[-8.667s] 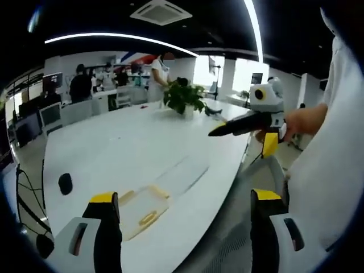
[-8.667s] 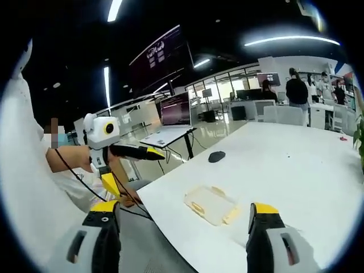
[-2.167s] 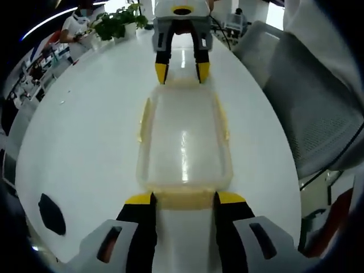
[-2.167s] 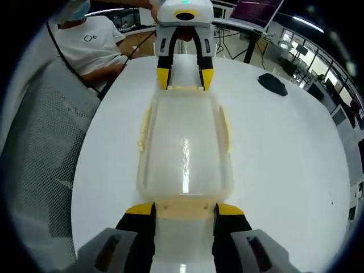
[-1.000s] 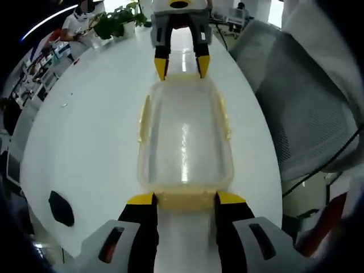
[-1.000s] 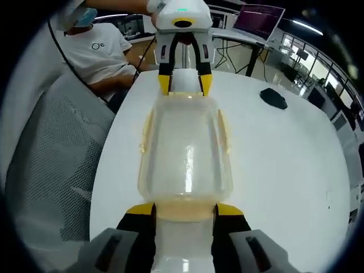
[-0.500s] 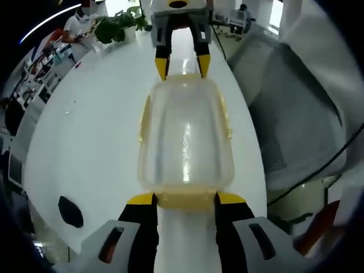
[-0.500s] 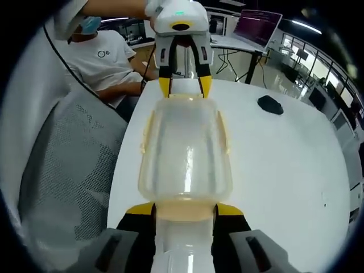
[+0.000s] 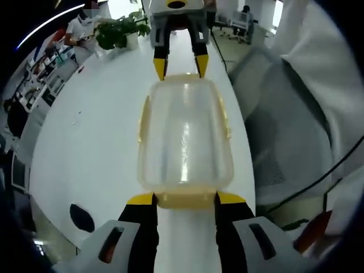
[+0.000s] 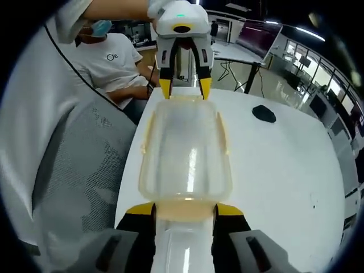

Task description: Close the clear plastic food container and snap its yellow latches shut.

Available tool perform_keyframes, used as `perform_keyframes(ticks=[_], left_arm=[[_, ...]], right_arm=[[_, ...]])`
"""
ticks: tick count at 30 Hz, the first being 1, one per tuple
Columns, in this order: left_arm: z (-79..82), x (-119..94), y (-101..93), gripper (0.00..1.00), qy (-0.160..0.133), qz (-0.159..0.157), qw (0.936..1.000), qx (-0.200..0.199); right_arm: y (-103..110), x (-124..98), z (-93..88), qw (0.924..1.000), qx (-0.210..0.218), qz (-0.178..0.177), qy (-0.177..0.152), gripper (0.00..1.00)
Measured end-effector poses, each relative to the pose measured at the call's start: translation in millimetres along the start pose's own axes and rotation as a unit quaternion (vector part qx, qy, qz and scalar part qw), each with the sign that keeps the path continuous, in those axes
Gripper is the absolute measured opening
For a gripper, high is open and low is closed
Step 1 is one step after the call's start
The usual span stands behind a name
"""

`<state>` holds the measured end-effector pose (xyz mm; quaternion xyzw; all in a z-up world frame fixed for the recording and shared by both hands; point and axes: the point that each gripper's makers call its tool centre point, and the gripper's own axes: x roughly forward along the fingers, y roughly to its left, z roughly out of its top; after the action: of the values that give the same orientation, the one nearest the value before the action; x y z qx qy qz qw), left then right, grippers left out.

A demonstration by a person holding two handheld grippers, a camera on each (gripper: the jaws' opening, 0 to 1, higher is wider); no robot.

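The clear plastic container (image 9: 185,136) with its lid on hangs above the white table (image 9: 91,131), held lengthwise between both grippers. My left gripper (image 9: 185,198) is shut on the yellow end latch (image 9: 185,200) nearest it. The right gripper (image 9: 176,67) grips the far end. In the right gripper view the same container (image 10: 185,153) runs from my right gripper (image 10: 183,209), shut on its near yellow latch (image 10: 183,211), up to the left gripper (image 10: 185,85). Yellow side latches (image 9: 143,122) stand slightly out from the long walls.
A grey mesh chair (image 9: 284,125) (image 10: 79,170) stands beside the table edge. A black mouse (image 9: 82,217) (image 10: 264,112) lies on the table (image 10: 273,165). A potted plant (image 9: 116,31) sits at the far end. A person in a white shirt (image 10: 114,62) sits behind the left gripper.
The container, gripped at both ends, has risen higher off the table over the last second; table and chair look farther below. Both grips are unchanged.
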<state>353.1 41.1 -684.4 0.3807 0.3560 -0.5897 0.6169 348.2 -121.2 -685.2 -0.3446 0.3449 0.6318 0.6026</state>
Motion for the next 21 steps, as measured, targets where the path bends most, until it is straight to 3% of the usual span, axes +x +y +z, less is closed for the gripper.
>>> perform_keyframes(ticks=[5,13,21], left_arm=[[12.4,-5.0,2.9,0.36,0.009,-0.001,0.9999,0.006],[40.5,-2.3,7.3,0.36,0.009,0.004,0.9998,0.018],[54.4,2.3,9.8,0.36,0.01,0.007,0.9997,0.021]], right_arm=[[0.3,-13.4,-0.9,1.0,-0.001,-0.007,0.0,0.36],[-0.6,-34.8,-18.3,0.9998,0.0,-0.019,0.004,0.36],[-1.4,-45.0,-28.6,0.9997,0.004,-0.025,0.001,0.36]])
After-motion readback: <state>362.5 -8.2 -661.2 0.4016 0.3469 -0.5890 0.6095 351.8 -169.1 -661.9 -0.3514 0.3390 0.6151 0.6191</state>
